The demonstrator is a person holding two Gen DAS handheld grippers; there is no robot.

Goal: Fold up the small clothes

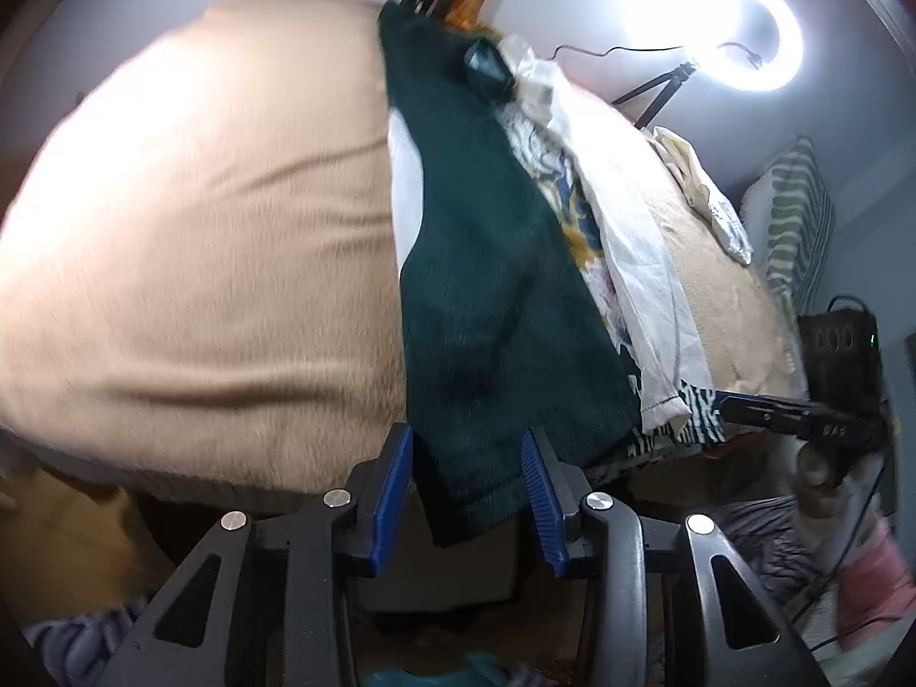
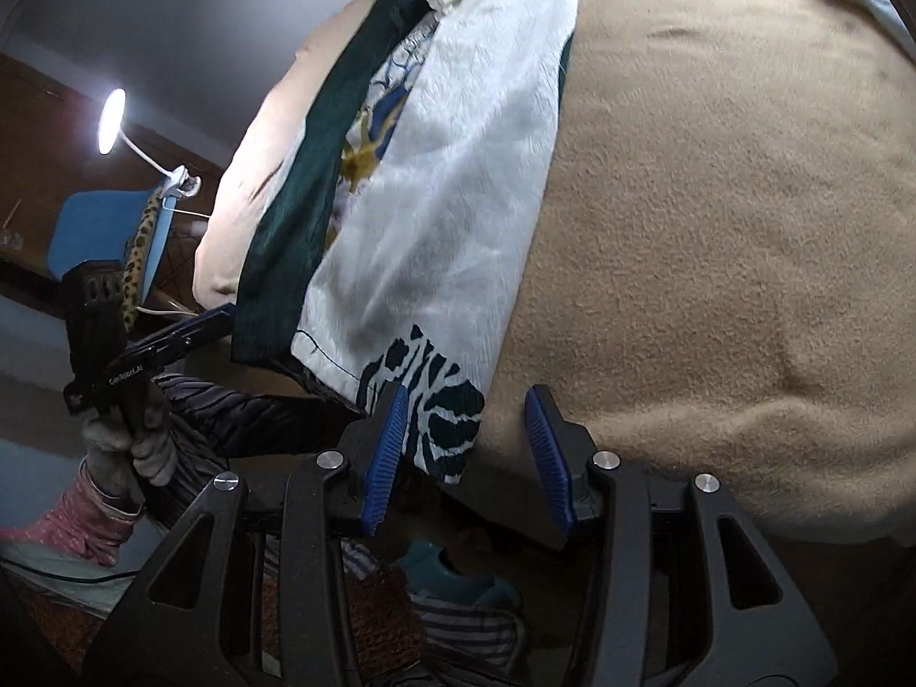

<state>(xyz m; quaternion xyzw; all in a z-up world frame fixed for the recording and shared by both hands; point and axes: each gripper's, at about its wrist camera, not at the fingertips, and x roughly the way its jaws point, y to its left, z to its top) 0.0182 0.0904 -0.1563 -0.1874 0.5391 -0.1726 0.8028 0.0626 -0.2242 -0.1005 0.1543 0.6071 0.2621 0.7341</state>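
Observation:
A dark green garment lies in a strip along the tan blanket and hangs over its near edge. My left gripper is open, its blue pads either side of the garment's hanging corner. A white garment with a black-and-white patterned hem lies beside the green one. My right gripper is open with the patterned hem between its pads, near the left pad. The left gripper shows at the left of the right wrist view, and the right gripper at the right of the left wrist view.
A ring light on a stand shines behind the bed. A striped pillow and a black box are at the right. A desk lamp and a blue chair stand at the left. Clothes lie on the floor below.

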